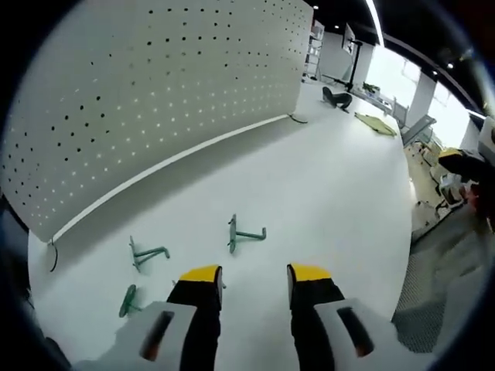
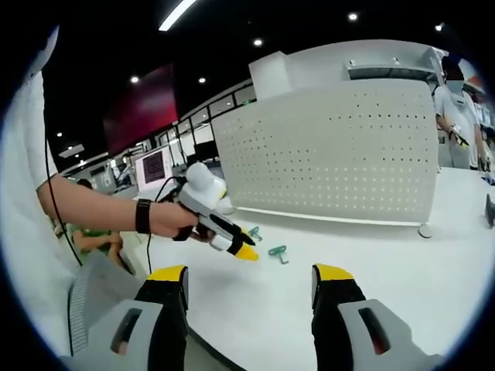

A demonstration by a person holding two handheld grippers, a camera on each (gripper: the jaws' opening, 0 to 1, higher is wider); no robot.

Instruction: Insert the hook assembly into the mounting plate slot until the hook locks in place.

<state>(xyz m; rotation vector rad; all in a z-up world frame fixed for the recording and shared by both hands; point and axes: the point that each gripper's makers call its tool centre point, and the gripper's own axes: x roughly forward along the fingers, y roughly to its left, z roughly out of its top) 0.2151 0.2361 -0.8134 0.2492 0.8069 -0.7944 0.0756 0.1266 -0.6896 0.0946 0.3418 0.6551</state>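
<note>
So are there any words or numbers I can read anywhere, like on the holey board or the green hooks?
None can be read.
Pegboard: plain white with holes, no writing.
Green hooks: no labels visible.
Left gripper and right gripper: yellow tips, no text.
Screen in the background of the right gripper view: it shows a pattern, too small and blurred to read.

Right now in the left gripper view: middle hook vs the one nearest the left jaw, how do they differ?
The middle hook lies farther out on the table, ahead of the jaws, its arm in full side view. The near hook lies close beside the left gripper, mostly its base plate showing. Both are green and loose, neither gripped nor mounted on the pegboard.
</note>
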